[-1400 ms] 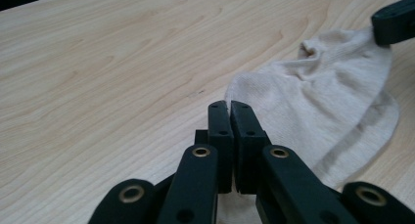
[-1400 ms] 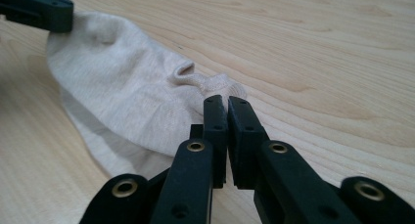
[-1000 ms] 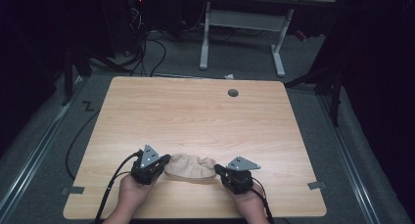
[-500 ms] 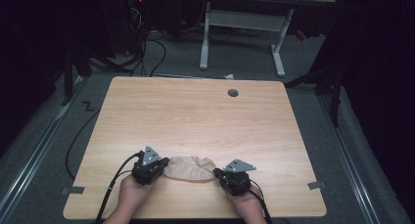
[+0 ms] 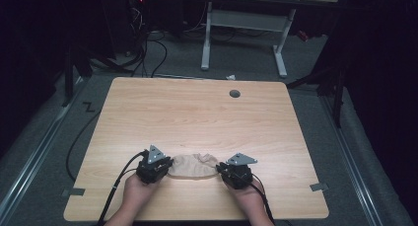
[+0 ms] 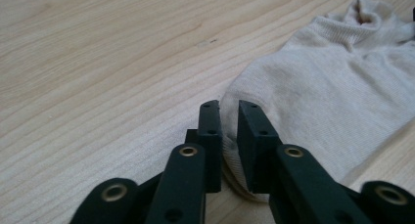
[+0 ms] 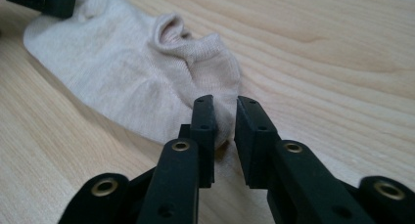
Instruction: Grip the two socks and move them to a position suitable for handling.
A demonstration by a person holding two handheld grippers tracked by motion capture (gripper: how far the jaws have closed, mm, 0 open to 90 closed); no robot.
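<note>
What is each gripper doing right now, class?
Left gripper: closed on one end of the sock.
Right gripper: closed on the sock's other end.

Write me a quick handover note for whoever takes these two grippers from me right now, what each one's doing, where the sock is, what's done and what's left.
Left gripper: shut on the toe end of the beige sock.
Right gripper: shut on the sock's heel end, just below the cuff opening.
Sock: lying flat near the front edge of the wooden table, stretched between the two grippers.
Done: both ends gripped.
Left: probably lifting, folding or moving the sock; keep both grips shut until it goes where you want it.
</note>
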